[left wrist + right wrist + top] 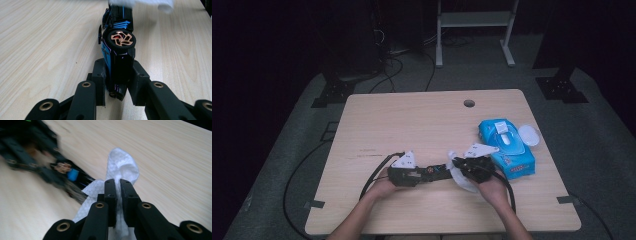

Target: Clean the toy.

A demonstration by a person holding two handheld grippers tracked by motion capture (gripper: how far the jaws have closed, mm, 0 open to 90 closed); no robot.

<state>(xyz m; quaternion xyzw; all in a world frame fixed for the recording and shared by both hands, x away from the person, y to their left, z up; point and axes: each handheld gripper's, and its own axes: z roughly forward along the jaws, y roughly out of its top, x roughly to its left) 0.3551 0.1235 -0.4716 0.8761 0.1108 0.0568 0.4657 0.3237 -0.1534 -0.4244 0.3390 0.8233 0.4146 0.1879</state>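
The left gripper (117, 82) clamps its jaws on a black-and-blue toy car (117, 45), held on its side near the middle of the desk's (412, 115) front edge. The right gripper (118, 195) pinches a white wipe (122, 167) just beside the car's far end. Both grips look secured, so the wiping itself seems to be what remains. The blue wipe pack (507, 147) crowds the right edge close to the right hand; the desk's far half and left side lie open for moving.

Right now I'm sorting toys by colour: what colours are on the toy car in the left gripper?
Black with blue stripes; the toy car shows best in the left gripper view.
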